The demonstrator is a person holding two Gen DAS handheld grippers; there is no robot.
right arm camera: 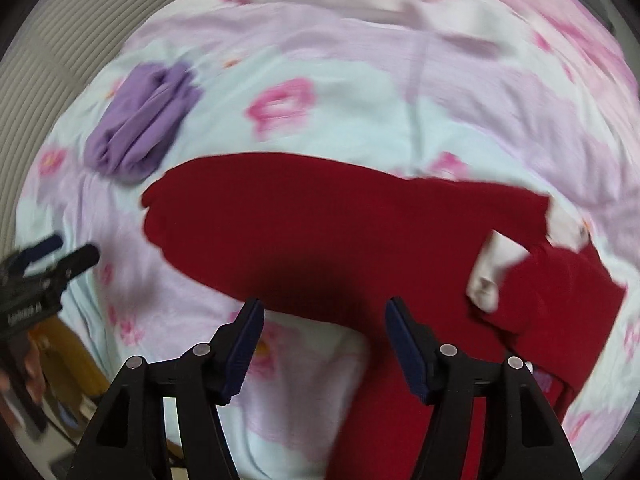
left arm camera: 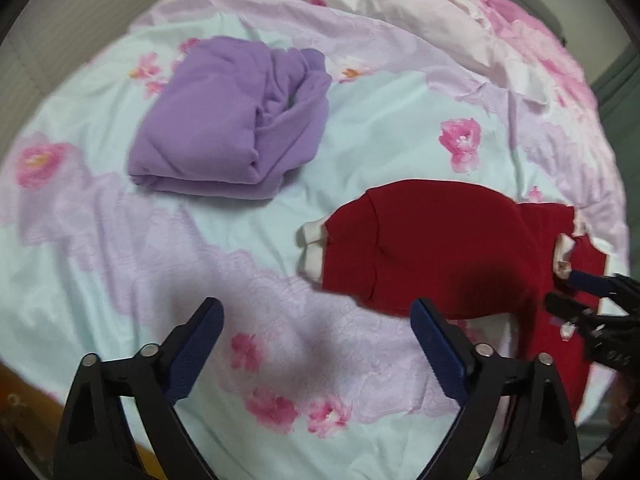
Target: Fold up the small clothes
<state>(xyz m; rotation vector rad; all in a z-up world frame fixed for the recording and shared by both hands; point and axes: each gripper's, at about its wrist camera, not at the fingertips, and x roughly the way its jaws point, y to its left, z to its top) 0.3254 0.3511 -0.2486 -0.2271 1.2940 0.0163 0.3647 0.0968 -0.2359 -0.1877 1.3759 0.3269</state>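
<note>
A small red garment [left arm camera: 448,248] with white cuffs [left arm camera: 312,248] lies partly folded on the flowered bedspread [left arm camera: 200,240]. It fills the middle of the right wrist view [right arm camera: 320,232]. My left gripper [left arm camera: 316,320] is open and empty, hovering over the bedspread just left of the red garment. My right gripper [right arm camera: 324,320] is open and empty, above the garment's near edge; it also shows at the right edge of the left wrist view [left arm camera: 576,288]. A folded purple garment [left arm camera: 228,120] lies farther back on the left.
The purple garment shows in the right wrist view [right arm camera: 140,120] at the upper left. A rumpled pink and white quilt [left arm camera: 460,12] lies at the far side of the bed. A ribbed wall [right arm camera: 60,60] stands to the left. The bed's near edge drops off at the lower left.
</note>
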